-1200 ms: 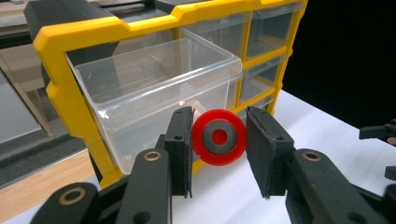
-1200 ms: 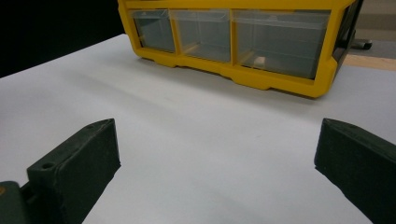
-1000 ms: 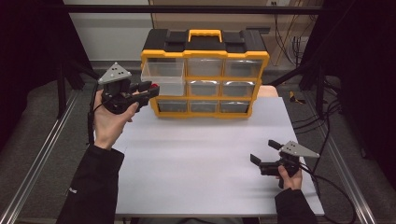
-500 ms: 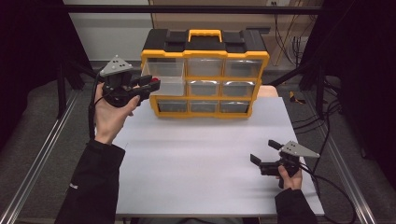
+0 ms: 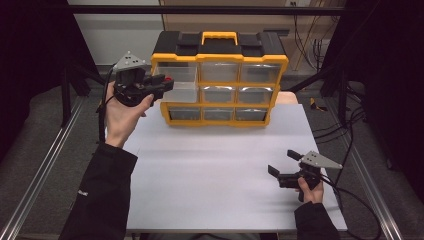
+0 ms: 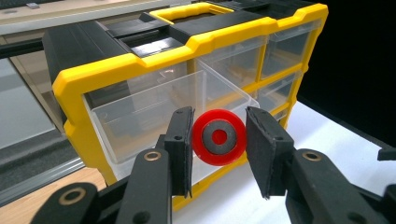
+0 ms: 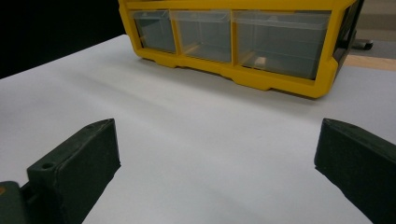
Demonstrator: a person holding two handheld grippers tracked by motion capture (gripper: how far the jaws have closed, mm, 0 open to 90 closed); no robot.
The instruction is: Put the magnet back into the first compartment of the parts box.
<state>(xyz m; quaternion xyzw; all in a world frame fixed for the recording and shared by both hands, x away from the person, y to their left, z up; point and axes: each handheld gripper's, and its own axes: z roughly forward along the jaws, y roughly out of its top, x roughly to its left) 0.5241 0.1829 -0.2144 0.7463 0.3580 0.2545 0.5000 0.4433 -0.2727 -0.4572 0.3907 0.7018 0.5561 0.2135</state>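
Above open drawer (image 6: 154,116): held red disc (image 6: 219,137)

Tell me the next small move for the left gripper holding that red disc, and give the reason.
Probably ease the left gripper forward over the open drawer, then open the jaws. The red disc is pinched between its pads just in front of the pulled-out top-left drawer of the yellow organizer, not yet over the drawer's inside. The right gripper rests open on the table, out of the way.
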